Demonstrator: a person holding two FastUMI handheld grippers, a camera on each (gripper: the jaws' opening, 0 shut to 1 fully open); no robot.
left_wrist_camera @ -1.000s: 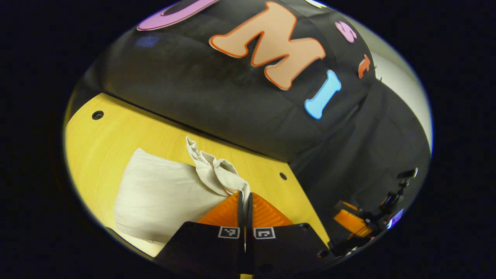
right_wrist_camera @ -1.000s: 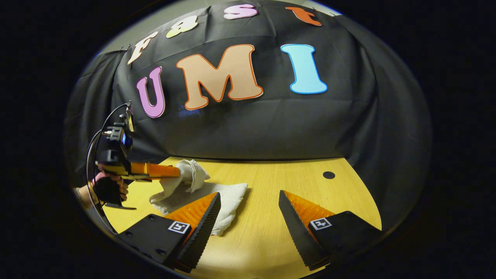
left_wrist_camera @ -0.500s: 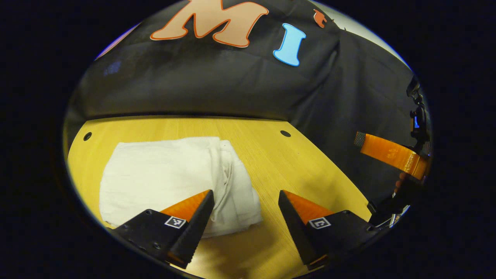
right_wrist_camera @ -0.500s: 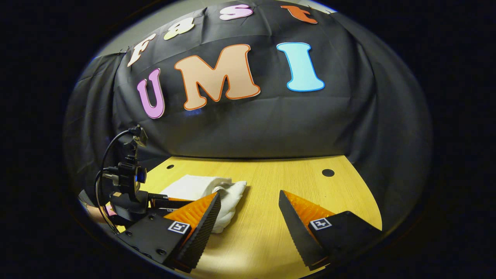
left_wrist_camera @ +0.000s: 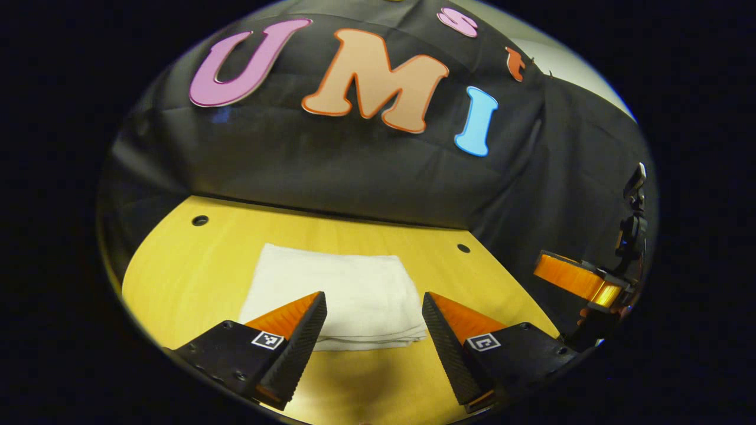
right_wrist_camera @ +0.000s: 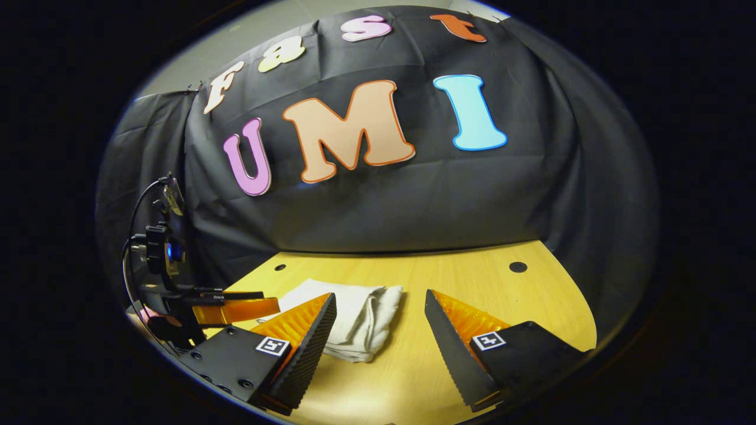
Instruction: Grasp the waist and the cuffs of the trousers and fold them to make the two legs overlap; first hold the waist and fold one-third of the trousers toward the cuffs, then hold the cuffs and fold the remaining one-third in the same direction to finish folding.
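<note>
The white trousers [left_wrist_camera: 339, 292] lie folded into a compact rectangle on the yellow wooden table [left_wrist_camera: 189, 271]. My left gripper [left_wrist_camera: 373, 304] hovers open just above the bundle's near edge, with nothing between its fingers. In the right gripper view the same bundle [right_wrist_camera: 360, 319] shows its layered edge, left of centre. My right gripper [right_wrist_camera: 380, 310] is open and empty, a little right of the bundle. The left gripper [right_wrist_camera: 236, 307] appears at the left of that view, held by a hand. The right gripper [left_wrist_camera: 582, 277] shows at the right edge of the left gripper view.
Round holes sit in the tabletop near its far corners [left_wrist_camera: 199, 221] [left_wrist_camera: 463, 248] [right_wrist_camera: 518, 267]. The black cloth wall [right_wrist_camera: 384, 200] closes the table's far side and wraps round to the right. Bare wood lies right of the bundle [right_wrist_camera: 472, 283].
One second ago my left gripper was shut on a raised bunch of cloth. It has since let go, opened and pulled back, and the trousers now lie flat and folded. The right gripper stayed open.
</note>
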